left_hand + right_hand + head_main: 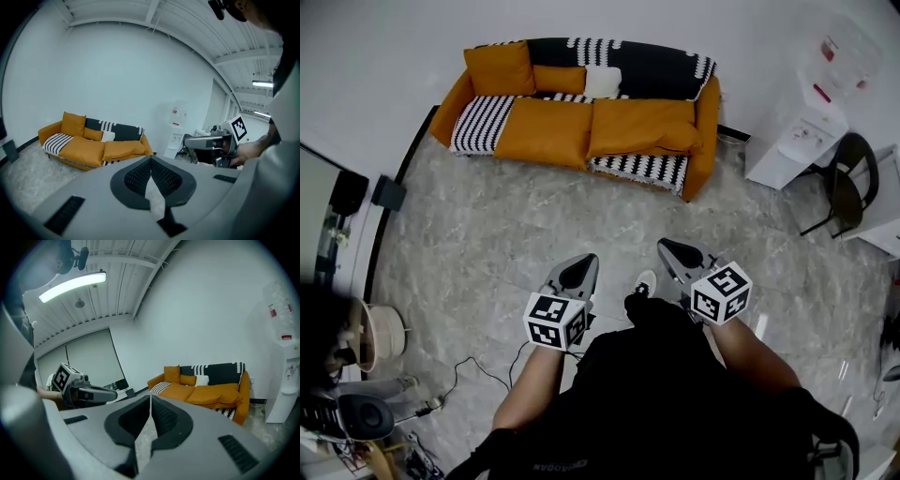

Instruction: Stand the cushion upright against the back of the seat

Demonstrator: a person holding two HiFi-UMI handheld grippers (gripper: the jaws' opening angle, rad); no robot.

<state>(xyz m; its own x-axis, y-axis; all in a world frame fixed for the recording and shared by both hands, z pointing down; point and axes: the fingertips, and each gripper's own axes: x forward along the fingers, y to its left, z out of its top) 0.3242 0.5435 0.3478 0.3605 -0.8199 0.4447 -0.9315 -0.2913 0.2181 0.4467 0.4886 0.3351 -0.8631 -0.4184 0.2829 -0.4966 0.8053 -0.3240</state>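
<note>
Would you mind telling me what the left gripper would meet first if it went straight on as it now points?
Probably the grey floor, since the left gripper tilts slightly down; otherwise the orange sofa's right half. Nothing stands between; depth is unclear.

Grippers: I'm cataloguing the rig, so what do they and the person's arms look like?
Left claw and right claw are grey, pointed shells with black meshed pads; each carries a white cube with black square markers. The person wears a black top, forearms uncovered.
</note>
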